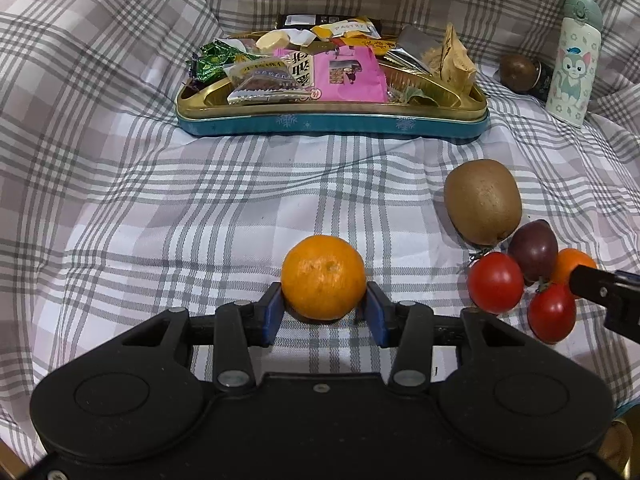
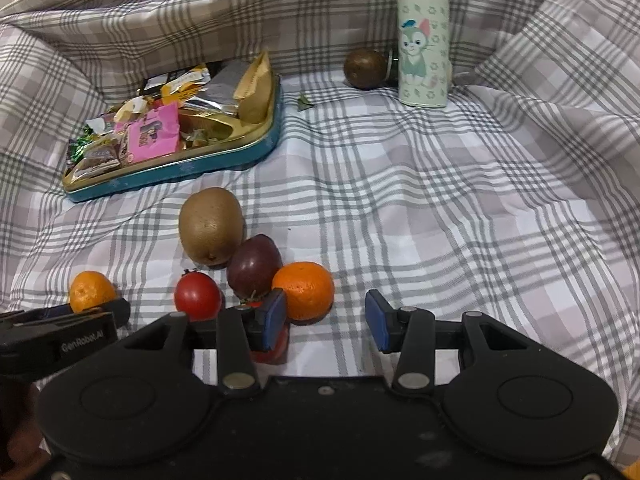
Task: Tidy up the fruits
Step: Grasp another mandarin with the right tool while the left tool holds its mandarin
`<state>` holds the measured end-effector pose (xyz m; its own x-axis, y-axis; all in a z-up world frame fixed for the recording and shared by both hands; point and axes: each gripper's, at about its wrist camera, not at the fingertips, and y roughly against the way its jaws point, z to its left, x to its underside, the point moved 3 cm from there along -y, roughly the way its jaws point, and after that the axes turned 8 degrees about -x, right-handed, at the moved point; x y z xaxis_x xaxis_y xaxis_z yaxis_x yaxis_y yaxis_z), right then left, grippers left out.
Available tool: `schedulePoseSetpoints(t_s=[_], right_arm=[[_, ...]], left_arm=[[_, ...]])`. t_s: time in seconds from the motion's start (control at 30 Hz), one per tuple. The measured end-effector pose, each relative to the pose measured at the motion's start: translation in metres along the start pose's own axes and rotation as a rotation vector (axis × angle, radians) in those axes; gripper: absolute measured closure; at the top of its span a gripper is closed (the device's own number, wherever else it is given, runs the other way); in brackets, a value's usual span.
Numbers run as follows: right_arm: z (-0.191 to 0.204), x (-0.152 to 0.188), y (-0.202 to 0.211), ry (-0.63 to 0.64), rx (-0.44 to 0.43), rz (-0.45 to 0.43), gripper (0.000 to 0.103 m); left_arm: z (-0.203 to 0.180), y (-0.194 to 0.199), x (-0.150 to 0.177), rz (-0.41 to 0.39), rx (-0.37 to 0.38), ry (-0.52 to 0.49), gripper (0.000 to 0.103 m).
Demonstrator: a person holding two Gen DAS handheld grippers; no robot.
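Observation:
My left gripper (image 1: 326, 309) is shut on an orange mandarin (image 1: 324, 278), its blue pads against both sides, low over the checked cloth (image 1: 200, 220). To its right lies a cluster: a brown kiwi (image 1: 483, 200), a purple fruit (image 1: 534, 249), two red tomatoes (image 1: 496, 282) and a second mandarin (image 1: 570, 265). My right gripper (image 2: 326, 317) stands open just right of that cluster. Its left pad touches the second mandarin (image 2: 305, 290), and one tomato (image 2: 272, 350) is partly hidden under that finger. Nothing sits between its pads.
A teal and gold tin tray (image 1: 332, 124) full of snack packets stands at the back. A pale green cartoon bottle (image 2: 423, 40) stands at the back right, with a brown round fruit (image 2: 366, 68) beside it. The cloth rises in folds on all sides.

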<state>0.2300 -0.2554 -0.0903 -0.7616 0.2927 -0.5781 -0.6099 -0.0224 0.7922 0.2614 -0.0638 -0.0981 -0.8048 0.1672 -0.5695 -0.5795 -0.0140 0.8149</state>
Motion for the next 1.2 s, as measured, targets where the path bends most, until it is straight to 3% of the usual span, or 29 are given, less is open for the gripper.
schedulePoseSetpoints(t_s=[0.6,0.67,0.8,1.0,1.2], right_arm=[[-0.005,-0.008,-0.02,-0.025,-0.062,0.023,0.055],[-0.007,-0.008,-0.021,-0.042,-0.095,0.038,0.064],[-0.014,-0.009,-0.019,-0.087,-0.12,0.048,0.064],[-0.022,-0.009,-0.007,-0.11,-0.08,0.013,0.064],[-0.027,-0.005,-0.003,-0.092,-0.018,0.001,0.064]], left_arm=[[-0.003,0.002,0.002,-0.031,-0.015,-0.011,0.05],[-0.003,0.003,0.002,-0.031,-0.014,-0.015,0.05],[-0.001,0.007,0.002,-0.048,-0.019,-0.019,0.05],[-0.003,0.021,-0.003,-0.125,-0.036,-0.041,0.05],[-0.005,0.014,-0.009,-0.11,-0.036,-0.042,0.049]])
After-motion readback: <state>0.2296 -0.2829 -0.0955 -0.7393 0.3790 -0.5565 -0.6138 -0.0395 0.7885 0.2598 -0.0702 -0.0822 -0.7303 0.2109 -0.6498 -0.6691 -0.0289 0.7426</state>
